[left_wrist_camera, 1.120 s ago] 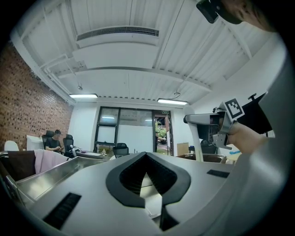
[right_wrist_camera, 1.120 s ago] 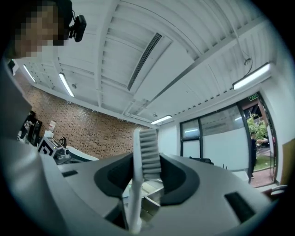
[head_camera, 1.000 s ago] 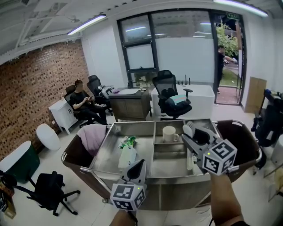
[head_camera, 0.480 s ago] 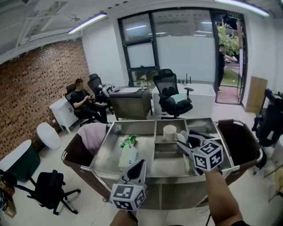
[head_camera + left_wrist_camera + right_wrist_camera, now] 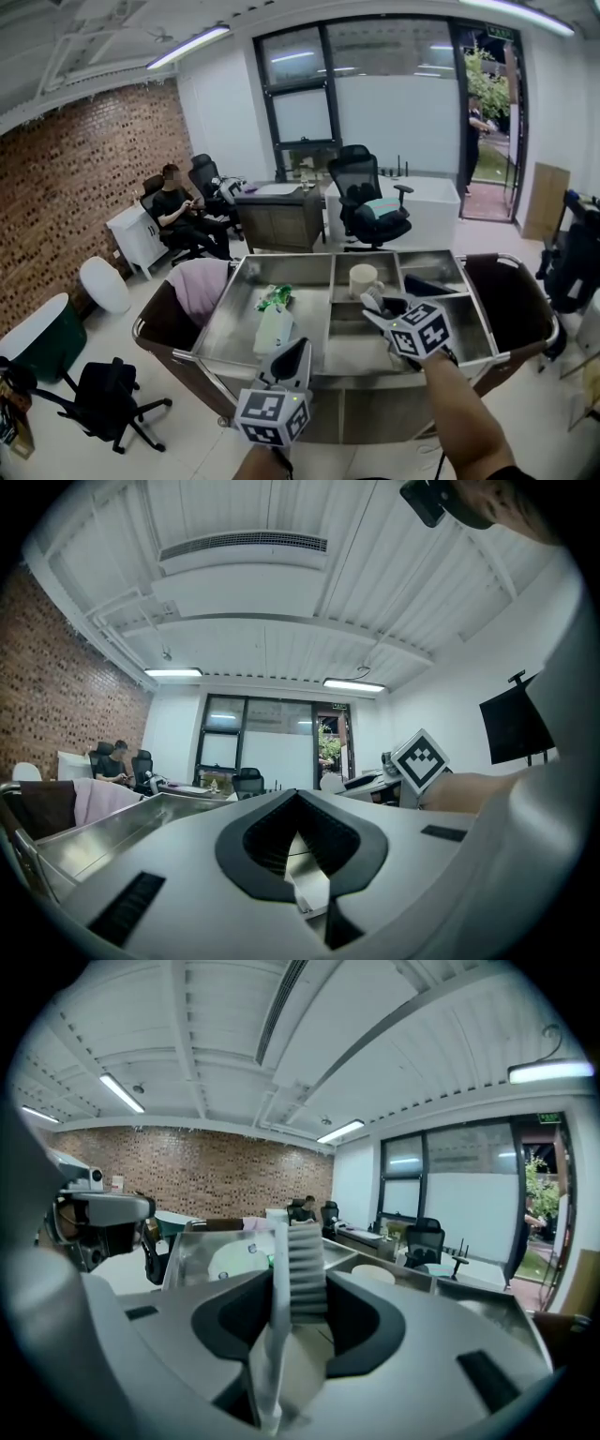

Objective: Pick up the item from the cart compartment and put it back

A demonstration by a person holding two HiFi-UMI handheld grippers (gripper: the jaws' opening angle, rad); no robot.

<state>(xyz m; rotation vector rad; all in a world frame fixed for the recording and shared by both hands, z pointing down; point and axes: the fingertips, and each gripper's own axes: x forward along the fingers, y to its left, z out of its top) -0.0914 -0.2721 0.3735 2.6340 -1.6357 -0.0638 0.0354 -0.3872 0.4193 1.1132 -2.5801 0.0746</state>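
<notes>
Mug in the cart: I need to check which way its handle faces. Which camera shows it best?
The head view: the cream mug stands upright in a rear cart compartment, handle to the picture's right. The right gripper view catches only its top; the left gripper view shows none of it.

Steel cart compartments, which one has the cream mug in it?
The small far middle compartment, where the cream ceramic mug stands upright. The large left compartment holds a green packet instead.
</notes>
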